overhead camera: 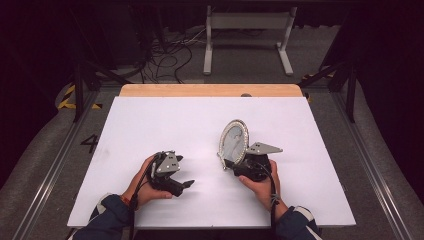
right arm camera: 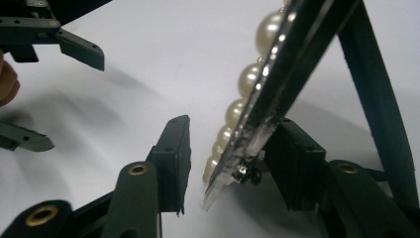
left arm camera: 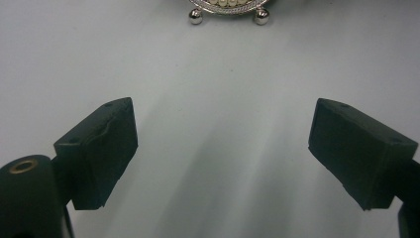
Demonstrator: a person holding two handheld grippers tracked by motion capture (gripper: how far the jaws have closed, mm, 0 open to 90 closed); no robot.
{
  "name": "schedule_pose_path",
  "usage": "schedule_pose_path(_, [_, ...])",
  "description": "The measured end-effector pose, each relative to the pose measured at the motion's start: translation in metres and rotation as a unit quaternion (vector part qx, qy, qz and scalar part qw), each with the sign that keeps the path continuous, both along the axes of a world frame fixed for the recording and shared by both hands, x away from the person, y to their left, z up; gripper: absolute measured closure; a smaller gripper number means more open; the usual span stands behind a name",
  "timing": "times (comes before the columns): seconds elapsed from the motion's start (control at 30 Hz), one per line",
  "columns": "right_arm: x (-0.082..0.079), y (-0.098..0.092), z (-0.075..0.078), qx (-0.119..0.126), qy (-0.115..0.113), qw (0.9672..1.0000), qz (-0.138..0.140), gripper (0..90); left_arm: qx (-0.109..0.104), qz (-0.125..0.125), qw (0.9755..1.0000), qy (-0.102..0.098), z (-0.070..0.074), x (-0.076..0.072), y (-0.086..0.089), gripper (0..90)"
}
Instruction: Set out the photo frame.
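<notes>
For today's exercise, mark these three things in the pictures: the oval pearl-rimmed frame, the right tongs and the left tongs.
Oval pearl-rimmed frame (overhead camera: 233, 141): high view, on its glass face.
Right tongs (right arm camera: 225, 163): right gripper view, midway between the two black pads, at the frame's lower edge.
Left tongs (left arm camera: 223, 148): left gripper view, midway between the wide-apart pads.

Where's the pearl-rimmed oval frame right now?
In the high view the oval frame stands on the white table, right of centre, at the right gripper. The right gripper view shows its lower edge between the jaws, a gap on the pearl side.
</notes>
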State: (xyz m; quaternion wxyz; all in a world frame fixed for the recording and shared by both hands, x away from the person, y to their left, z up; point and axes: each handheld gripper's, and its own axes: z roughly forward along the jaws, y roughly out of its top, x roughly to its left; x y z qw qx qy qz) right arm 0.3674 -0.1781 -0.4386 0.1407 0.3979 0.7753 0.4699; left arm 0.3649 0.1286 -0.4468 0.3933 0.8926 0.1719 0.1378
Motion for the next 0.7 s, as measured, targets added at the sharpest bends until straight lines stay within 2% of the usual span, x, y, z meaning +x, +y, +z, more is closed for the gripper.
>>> schedule_pose_path(0.17, [0.0015,0.0053,-0.0043,0.013,-0.004,0.9999,-0.010,55.4,0.002,0.002,1.0000,0.000,-0.0008,0.0001,-0.0007,12.3])
schedule_pose_path(0.23, [0.0015,0.0072,-0.0067,0.023,0.005,0.9996,-0.013,59.0,0.002,0.000,1.0000,0.002,-0.0010,0.0001,-0.0009,12.3])
schedule_pose_path(0.33, [0.0025,0.0057,-0.0079,0.023,0.005,0.9995,-0.021,66.1,0.003,-0.001,1.0000,0.002,-0.0014,0.0001,-0.0012,12.4])
schedule_pose_path(0.4, [0.0039,0.0033,-0.0084,0.032,0.011,0.9993,-0.017,66.4,0.007,-0.003,1.0000,0.002,-0.0016,0.0003,-0.0014,12.3])
schedule_pose_path(0.5, [0.0035,0.0032,-0.0078,0.026,0.011,0.9995,-0.014,66.9,0.007,-0.004,1.0000,0.002,-0.0016,0.0002,-0.0014,12.3])
schedule_pose_path(0.7, [0.0050,0.0000,-0.0069,0.028,0.022,0.9994,0.005,70.7,0.004,-0.002,1.0000,0.003,-0.0015,0.0000,-0.0012,12.3])
